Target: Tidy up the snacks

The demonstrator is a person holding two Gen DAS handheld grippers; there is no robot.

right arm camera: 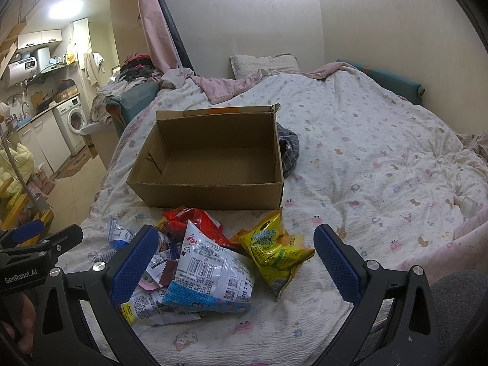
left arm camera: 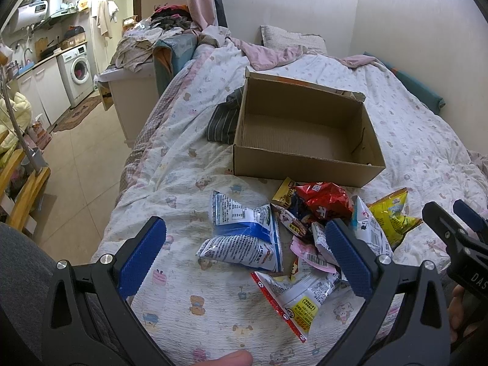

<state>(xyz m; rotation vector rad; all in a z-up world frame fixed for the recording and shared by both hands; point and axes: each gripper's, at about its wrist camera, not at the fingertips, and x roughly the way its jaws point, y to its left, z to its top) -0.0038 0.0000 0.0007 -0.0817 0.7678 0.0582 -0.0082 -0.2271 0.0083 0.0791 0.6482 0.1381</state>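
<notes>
here the left claw (left arm camera: 247,253) and right claw (right arm camera: 236,256) both hang spread wide, gripping nothing, above the pile of snack packets (right arm camera: 198,262) on the bed (right arm camera: 366,158); just beyond the pile sits the open, empty cardboard box (right arm camera: 210,195).

Each tool has a black frame with triangular cut-outs, round silver screws and two fingers covered by blue textured pads (left arm camera: 143,256). The left tool (right arm camera: 39,238) carries white "GenRobot.AI" lettering on its body. Grey fabric (left arm camera: 21,274) covers the person's leg.
</notes>
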